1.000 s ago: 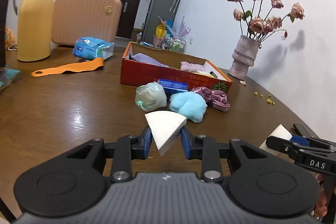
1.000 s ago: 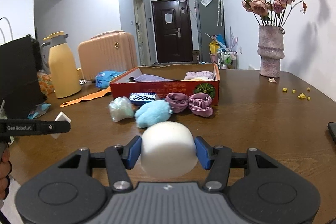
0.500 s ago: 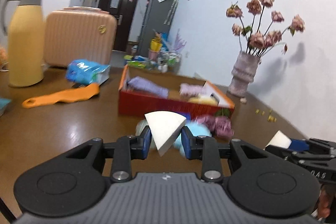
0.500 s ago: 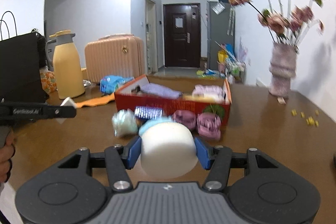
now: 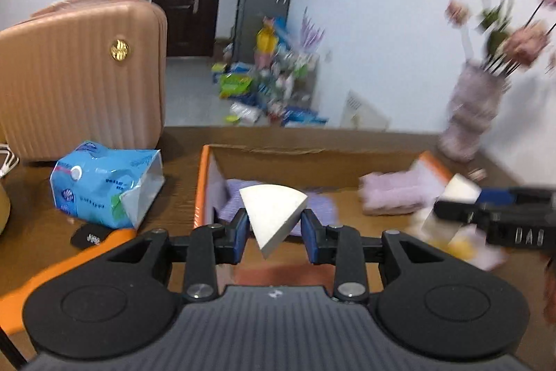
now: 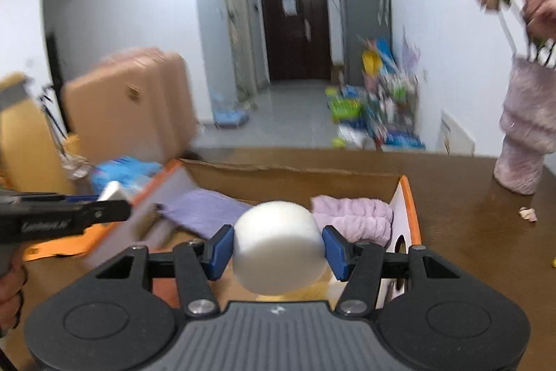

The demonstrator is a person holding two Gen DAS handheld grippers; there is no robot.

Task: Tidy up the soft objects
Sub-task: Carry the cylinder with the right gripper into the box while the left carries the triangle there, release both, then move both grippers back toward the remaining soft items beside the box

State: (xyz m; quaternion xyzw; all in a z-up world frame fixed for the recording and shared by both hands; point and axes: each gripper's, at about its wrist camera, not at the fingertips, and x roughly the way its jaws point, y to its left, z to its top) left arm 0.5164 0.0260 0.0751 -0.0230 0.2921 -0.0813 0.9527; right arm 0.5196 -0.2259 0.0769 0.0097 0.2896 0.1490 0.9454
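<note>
Both grippers now over box; left fingers opening round wedge sponge, tip down

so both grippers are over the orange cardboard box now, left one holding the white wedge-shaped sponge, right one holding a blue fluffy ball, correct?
Not quite. The right gripper holds a white rounded foam sponge, not a blue ball; the right wrist view shows it. The rest stands: the left gripper, its jaws opening, has the white wedge-shaped sponge between them, and both are over the orange cardboard box.
</note>
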